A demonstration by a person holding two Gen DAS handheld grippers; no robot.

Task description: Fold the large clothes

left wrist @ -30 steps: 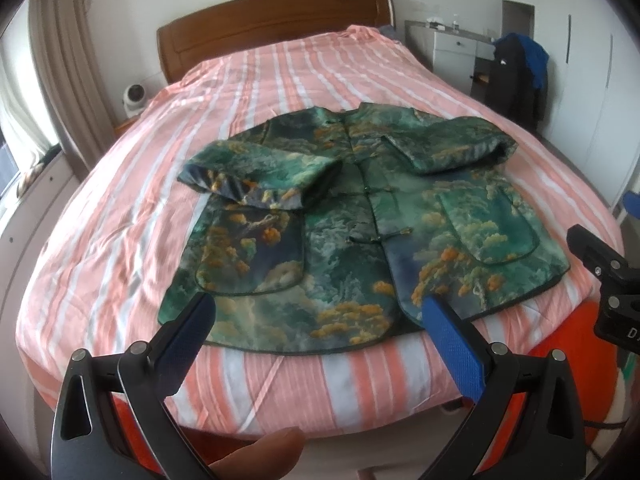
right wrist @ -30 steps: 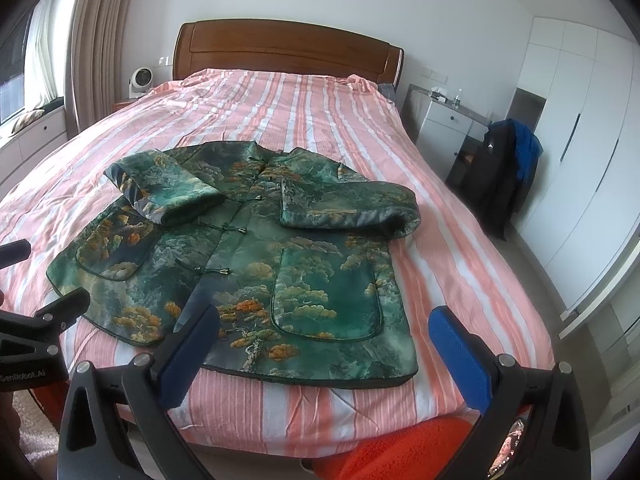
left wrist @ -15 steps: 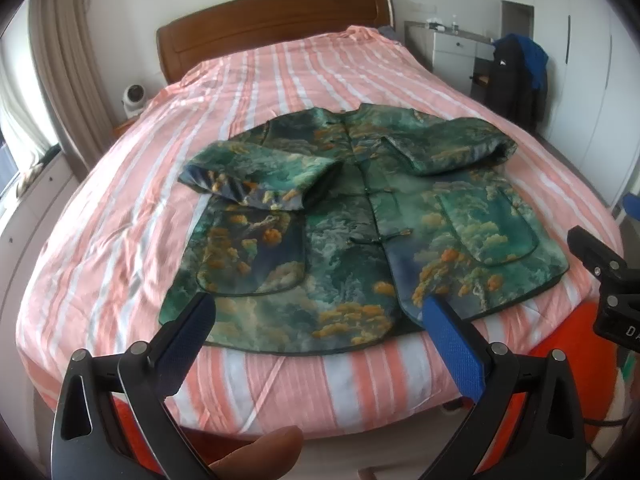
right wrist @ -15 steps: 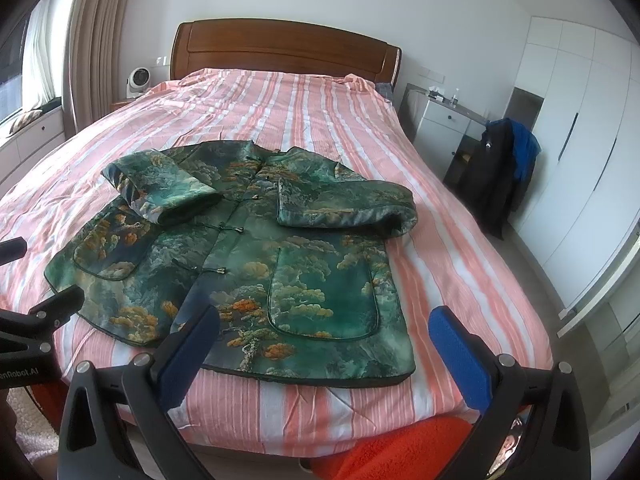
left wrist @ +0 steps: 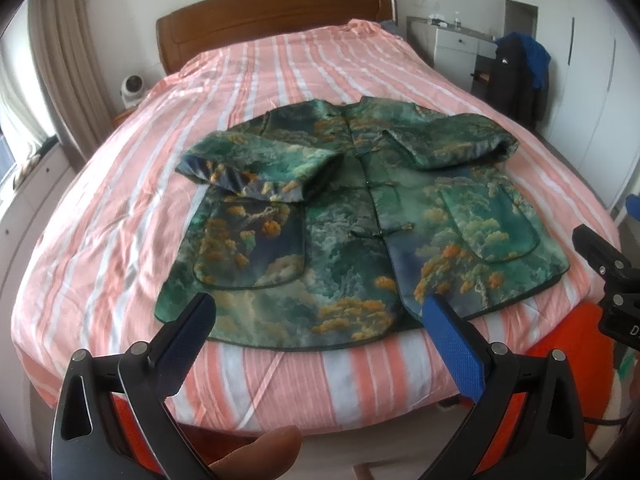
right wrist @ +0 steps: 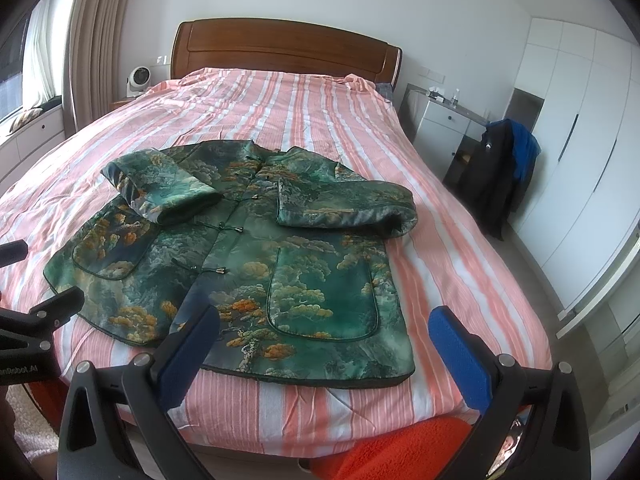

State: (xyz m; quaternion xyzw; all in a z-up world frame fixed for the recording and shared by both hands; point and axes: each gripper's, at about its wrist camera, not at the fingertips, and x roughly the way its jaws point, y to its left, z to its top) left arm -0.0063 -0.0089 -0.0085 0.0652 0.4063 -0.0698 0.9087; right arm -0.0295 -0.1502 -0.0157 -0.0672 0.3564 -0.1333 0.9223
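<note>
A green jacket with orange and white cloud print (left wrist: 352,216) lies flat, front up, on the pink striped bed (left wrist: 120,208). Both sleeves are folded across its chest. It also shows in the right wrist view (right wrist: 248,264). My left gripper (left wrist: 320,316) is open and empty, hovering just before the jacket's bottom hem. My right gripper (right wrist: 324,332) is open and empty, above the hem's right part. Each gripper's black body shows at the edge of the other's view.
A wooden headboard (right wrist: 280,52) stands at the far end. A white fan (right wrist: 138,78) sits on the left nightstand. A white dresser (right wrist: 444,128) and a chair with dark and blue clothes (right wrist: 500,168) stand at right. An orange rug (right wrist: 400,452) lies below the bed's foot.
Both grippers have drifted very slightly toward the jacket's hem. The jacket has not moved.
</note>
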